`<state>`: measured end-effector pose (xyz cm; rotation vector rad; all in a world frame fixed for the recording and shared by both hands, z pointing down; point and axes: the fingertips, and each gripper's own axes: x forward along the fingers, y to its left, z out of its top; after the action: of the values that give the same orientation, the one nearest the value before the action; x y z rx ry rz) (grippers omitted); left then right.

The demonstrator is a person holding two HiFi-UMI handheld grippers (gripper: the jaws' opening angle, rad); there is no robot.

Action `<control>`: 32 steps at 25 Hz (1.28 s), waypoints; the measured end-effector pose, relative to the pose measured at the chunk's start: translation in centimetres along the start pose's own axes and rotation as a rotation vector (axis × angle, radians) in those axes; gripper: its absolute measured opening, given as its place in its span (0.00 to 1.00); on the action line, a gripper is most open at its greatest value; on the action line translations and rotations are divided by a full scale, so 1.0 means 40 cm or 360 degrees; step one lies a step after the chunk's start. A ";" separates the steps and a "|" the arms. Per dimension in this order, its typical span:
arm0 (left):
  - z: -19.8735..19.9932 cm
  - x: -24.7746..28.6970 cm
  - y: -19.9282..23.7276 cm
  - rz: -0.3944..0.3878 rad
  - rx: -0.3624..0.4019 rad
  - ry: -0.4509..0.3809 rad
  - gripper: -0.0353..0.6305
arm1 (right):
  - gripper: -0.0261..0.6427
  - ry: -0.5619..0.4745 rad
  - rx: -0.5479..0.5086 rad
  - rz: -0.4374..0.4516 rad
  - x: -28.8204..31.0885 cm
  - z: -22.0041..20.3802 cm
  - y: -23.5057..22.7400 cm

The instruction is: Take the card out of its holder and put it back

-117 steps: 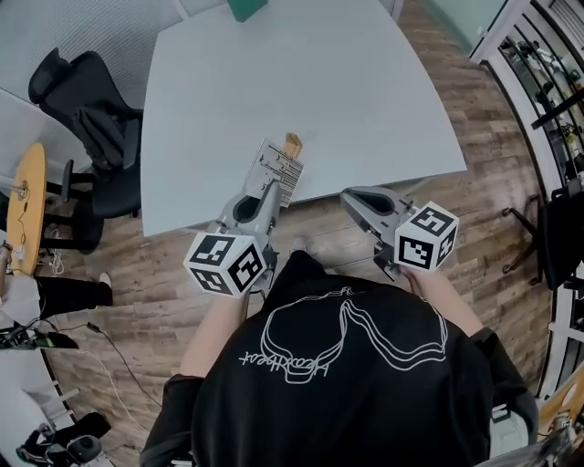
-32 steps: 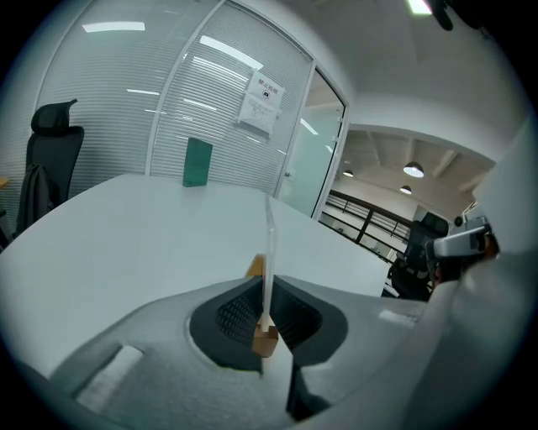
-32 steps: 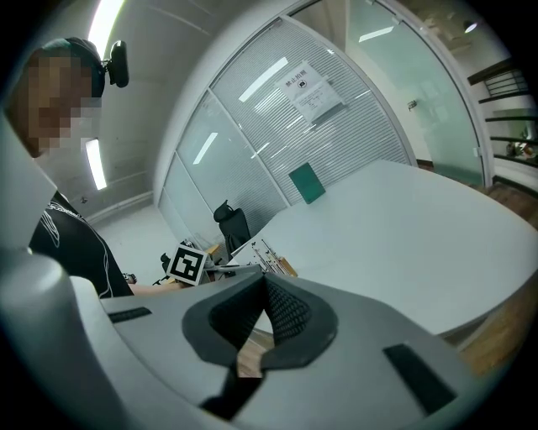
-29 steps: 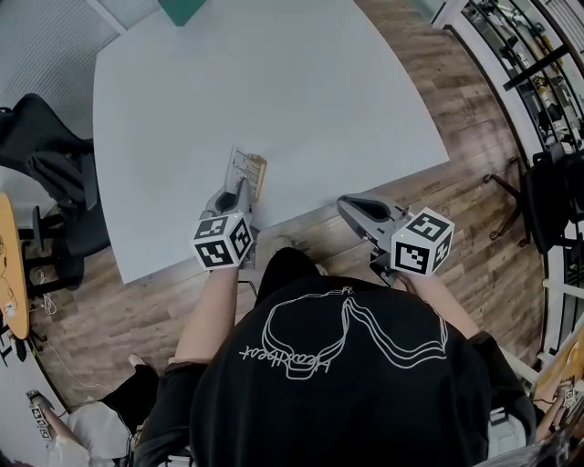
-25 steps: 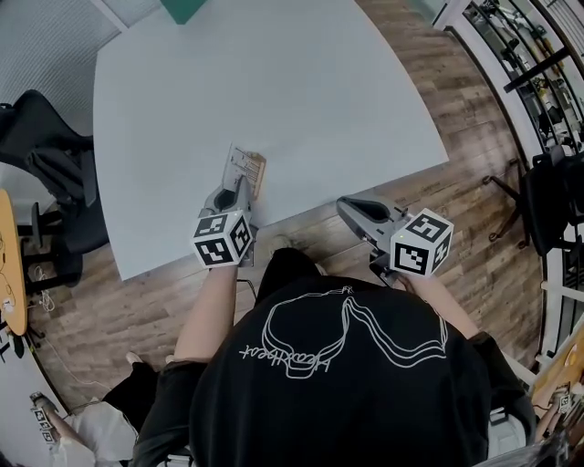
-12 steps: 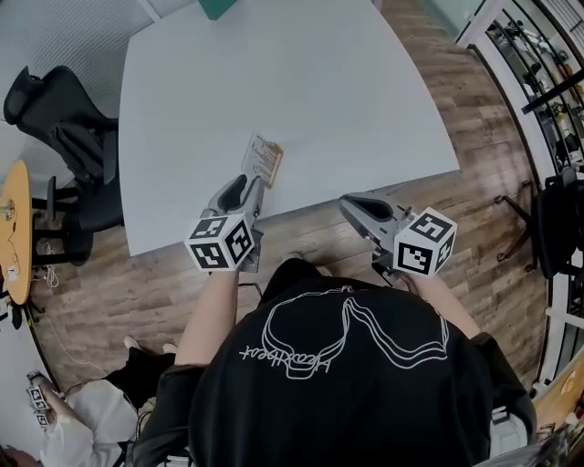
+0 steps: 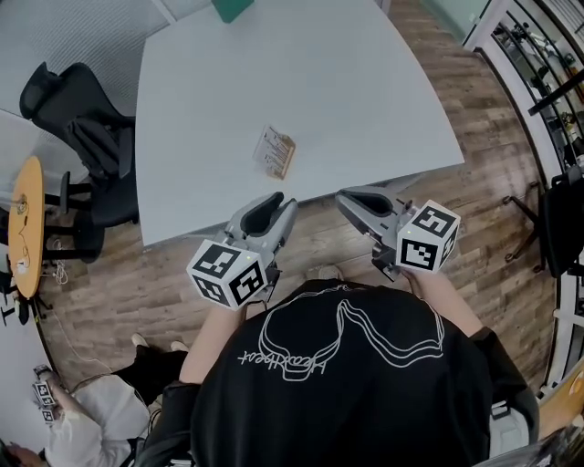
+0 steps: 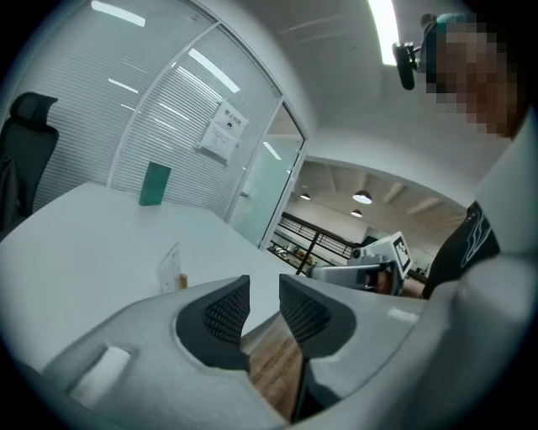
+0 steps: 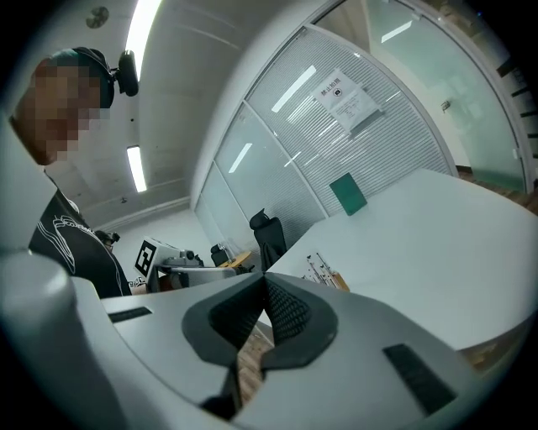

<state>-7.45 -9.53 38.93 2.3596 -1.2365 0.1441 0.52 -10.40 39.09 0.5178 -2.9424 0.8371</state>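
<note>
worktop [image 7: 319, 82]: pale grey | card [image 7: 271, 146]: white, dark print | holder [image 7: 287, 160]: tan wood | left gripper [image 7: 281, 204], right gripper [image 7: 345, 199]: grey, black-and-white square-marker cubes | floor [image 7: 493, 210]: brown wood-grain | chair [image 7: 82, 119]: black | shirt [image 7: 365, 401]: black, white line drawing

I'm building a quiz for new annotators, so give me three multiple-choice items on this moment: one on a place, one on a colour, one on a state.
1. Where does the card holder stand?
A on the white table, close to its near edge; B on a tray; C in a box.
2. What colour is the flat thing at the table's far edge?
A red; B green; C yellow.
3. How do the right gripper's jaws stand?
A wide apart; B clamped on a cloth; C together, nothing between.
Answers: 1 A, the head view shows it on the tabletop; 2 B, it shows green in every view; 3 C, the right gripper view shows the pads meeting.
</note>
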 end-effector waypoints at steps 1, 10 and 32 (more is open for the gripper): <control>0.004 -0.018 -0.022 -0.0048 -0.0013 -0.0013 0.22 | 0.05 0.0004 -0.0010 0.0002 0.000 -0.006 0.020; -0.005 -0.212 -0.131 -0.0268 -0.0019 -0.0075 0.09 | 0.05 -0.0020 -0.0055 0.0032 0.006 -0.056 0.239; -0.085 -0.493 -0.218 -0.0352 0.0204 -0.0105 0.07 | 0.05 -0.0054 -0.0182 -0.0033 0.013 -0.177 0.551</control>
<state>-11.67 11.02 32.89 2.6121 -1.0129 0.0757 -7.55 10.70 34.07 0.5596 -2.9876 0.6598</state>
